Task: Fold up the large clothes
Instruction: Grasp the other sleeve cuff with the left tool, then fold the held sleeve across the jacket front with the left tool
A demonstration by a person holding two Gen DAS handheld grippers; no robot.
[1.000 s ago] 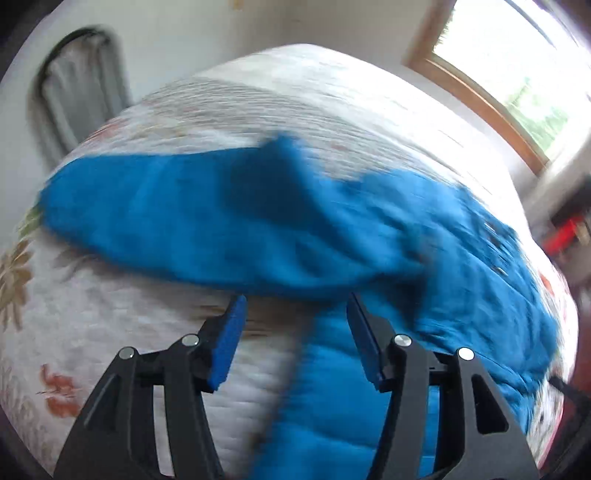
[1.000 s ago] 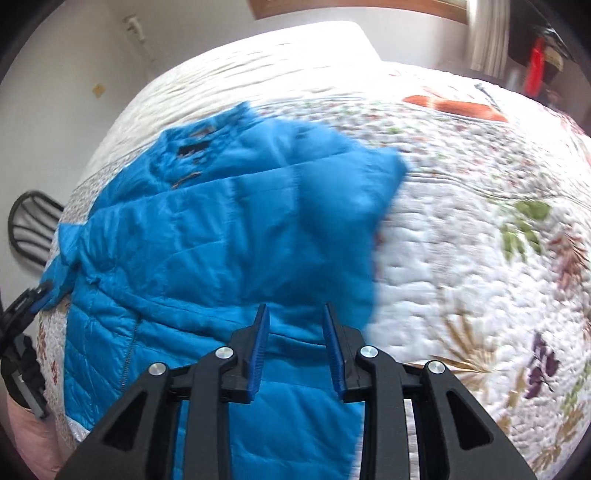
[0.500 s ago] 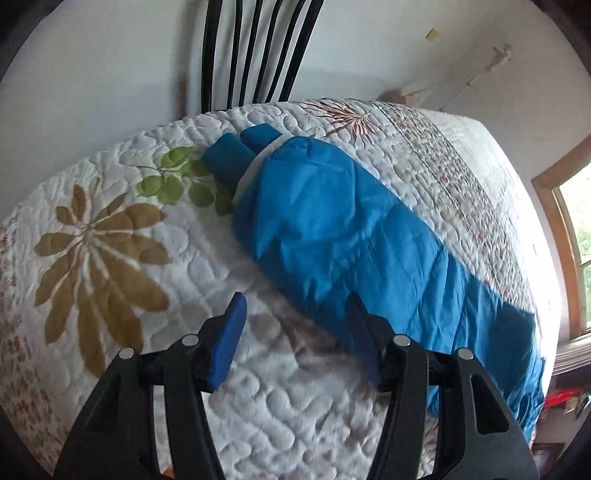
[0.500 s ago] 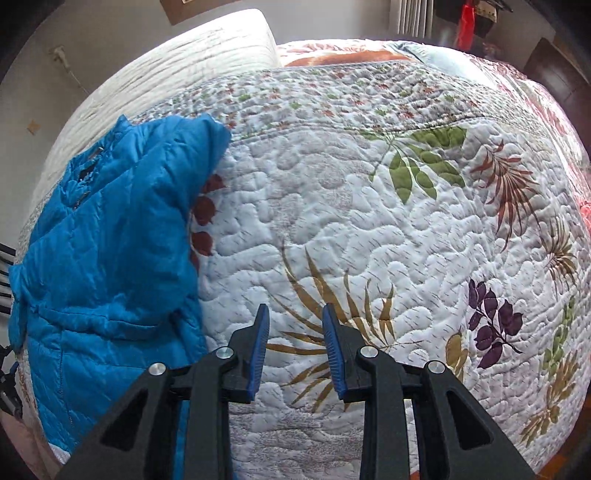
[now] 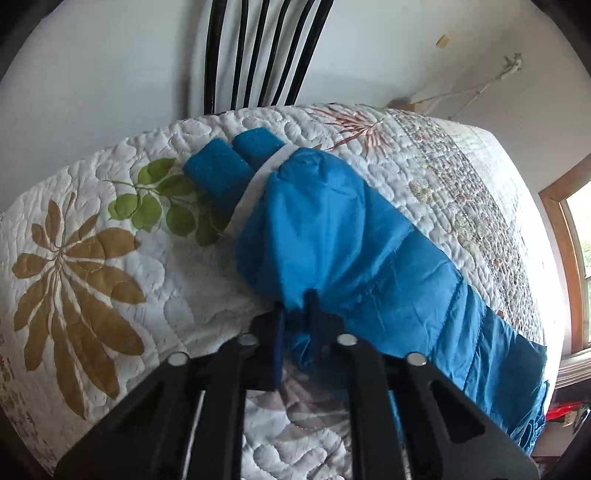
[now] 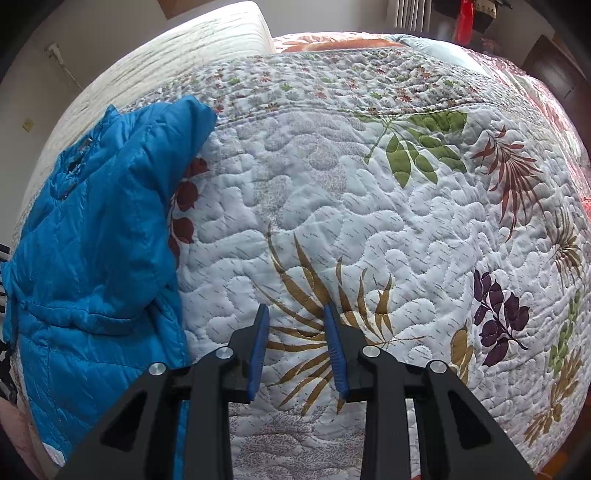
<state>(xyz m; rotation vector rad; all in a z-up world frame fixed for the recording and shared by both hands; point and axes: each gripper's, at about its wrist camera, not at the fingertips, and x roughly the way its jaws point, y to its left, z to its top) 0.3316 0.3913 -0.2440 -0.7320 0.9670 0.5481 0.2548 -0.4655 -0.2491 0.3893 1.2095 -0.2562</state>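
A bright blue puffy jacket [image 6: 92, 221] lies on a floral quilted bed [image 6: 369, 192], at the left of the right wrist view. Its sleeve [image 5: 332, 229] stretches across the quilt [image 5: 110, 295] in the left wrist view and ends in a ribbed cuff [image 5: 236, 166] with a white band. My left gripper [image 5: 295, 314] is shut on a pinch of the sleeve's near edge. To the right of the jacket my right gripper [image 6: 296, 308] hangs over bare quilt, its jaws opening slightly with nothing between them.
A dark slatted chair back [image 5: 258, 48] stands against the white wall behind the bed's edge. A wood-framed window [image 5: 569, 240] is at the right. A white ribbed bolster [image 6: 166, 66] lies at the bed's far end, and a red object [image 6: 465, 18] stands beyond.
My left gripper swung from the jacket's body out to the sleeve and shut on its edge. The right gripper shifted right, off the jacket and over bare quilt.
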